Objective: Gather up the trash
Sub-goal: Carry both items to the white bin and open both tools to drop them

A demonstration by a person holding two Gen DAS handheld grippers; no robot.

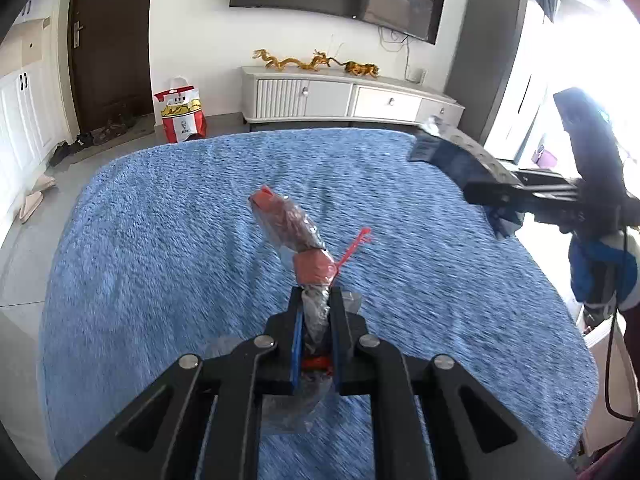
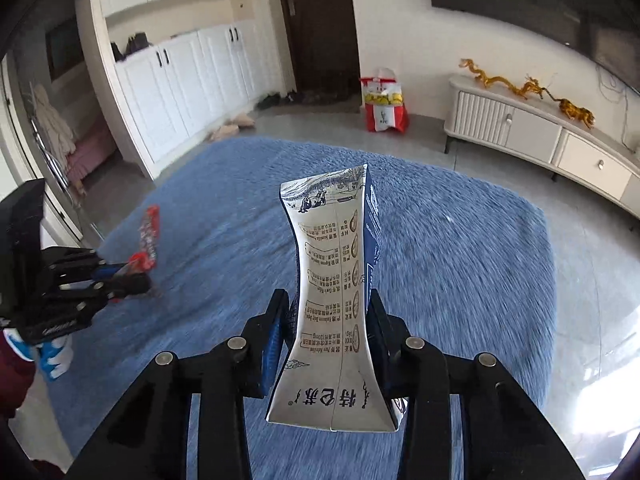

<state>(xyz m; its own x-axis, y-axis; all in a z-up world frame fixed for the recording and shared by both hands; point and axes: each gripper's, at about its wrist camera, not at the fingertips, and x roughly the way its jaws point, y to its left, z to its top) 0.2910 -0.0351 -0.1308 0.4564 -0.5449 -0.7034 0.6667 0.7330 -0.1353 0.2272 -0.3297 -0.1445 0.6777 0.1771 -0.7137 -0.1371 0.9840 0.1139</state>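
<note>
Blurring streaks the blue shaggy cloth (image 1: 200, 240) in both views, so its pile reads as smeared lines rather than fibres. On the left wrist view the left gripper (image 1: 316, 308) is clamped on a crumpled clear plastic wrapper (image 1: 292, 232) with red print and a thin red tear strip; the black jaws with blue pads pinch its twisted lower end, and the wrapper stands up over the middle of the cloth. Its tail, below the pads, is partly hidden between the fingers, and the print on it is too crushed to read. From the right wrist view the same wrapper shows only as a red smear near the cloth's left edge.

The right gripper (image 2: 330, 312) is closed on a flattened milk carton (image 2: 336, 280), white and dark blue card with printed text and small pictures. The jaws squeeze its waist, so its sides bow inward and both ends flare. It is held above the cloth's near middle; its bottom corner on the right is cut off behind a finger.

A gloved hand (image 1: 604, 276) in blue and white shows at the left wrist view's right edge, partly washed out by window glare. A red and white paper bag (image 2: 384, 104) stands on the grey floor beyond the cloth's far edge.
</note>
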